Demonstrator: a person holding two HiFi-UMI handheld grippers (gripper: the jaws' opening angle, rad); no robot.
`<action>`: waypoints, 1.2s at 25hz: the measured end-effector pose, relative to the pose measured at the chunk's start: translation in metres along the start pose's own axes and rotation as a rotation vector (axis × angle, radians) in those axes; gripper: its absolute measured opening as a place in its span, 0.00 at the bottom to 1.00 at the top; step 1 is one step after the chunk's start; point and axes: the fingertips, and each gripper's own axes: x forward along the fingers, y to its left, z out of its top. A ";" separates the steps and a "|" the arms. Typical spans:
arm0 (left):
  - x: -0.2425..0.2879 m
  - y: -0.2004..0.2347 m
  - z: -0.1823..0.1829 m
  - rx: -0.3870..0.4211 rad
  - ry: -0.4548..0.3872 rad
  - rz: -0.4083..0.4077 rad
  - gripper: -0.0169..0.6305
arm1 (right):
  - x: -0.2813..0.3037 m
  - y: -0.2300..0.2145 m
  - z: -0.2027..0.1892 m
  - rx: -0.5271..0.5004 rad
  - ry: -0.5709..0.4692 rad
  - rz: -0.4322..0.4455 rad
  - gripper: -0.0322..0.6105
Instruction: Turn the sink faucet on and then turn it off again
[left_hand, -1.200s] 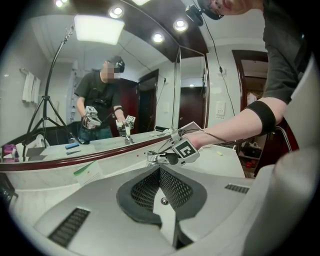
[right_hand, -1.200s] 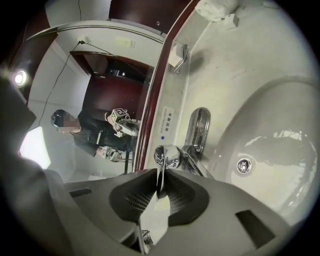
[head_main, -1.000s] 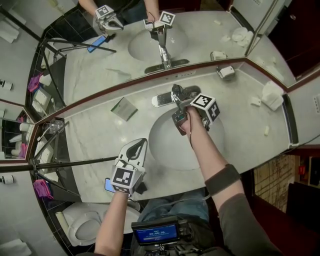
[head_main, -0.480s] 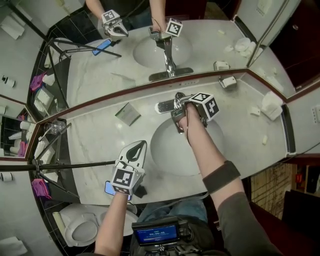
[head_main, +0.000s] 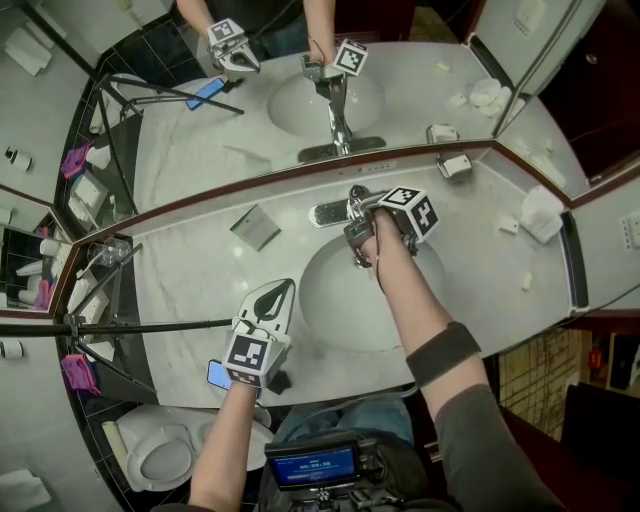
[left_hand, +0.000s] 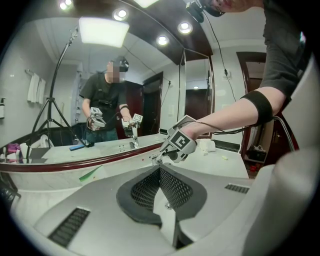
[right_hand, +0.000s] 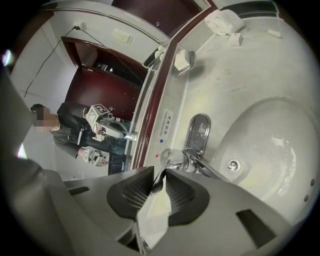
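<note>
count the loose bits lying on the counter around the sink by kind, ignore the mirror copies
blue phone: 1
flat green packet: 1
soap dish: 1
white cloth: 1
small white pieces: 2
total: 6

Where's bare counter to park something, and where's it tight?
Free: counter left of the basin, between the card and the left gripper; counter right of the basin, up to the scraps by the towel. Tight: the faucet, where the right gripper has just been opening its jaws, the lever between them; front-left edge, phone by the left gripper.
</note>
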 end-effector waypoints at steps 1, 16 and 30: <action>-0.001 -0.001 0.001 0.000 -0.001 0.001 0.03 | 0.000 0.000 0.000 -0.019 0.006 0.014 0.22; -0.021 -0.008 0.020 -0.014 -0.051 0.039 0.03 | -0.056 0.009 -0.016 -0.388 0.099 0.105 0.17; -0.049 -0.019 0.020 -0.041 -0.074 0.046 0.03 | -0.161 0.050 -0.014 -1.041 -0.040 0.284 0.08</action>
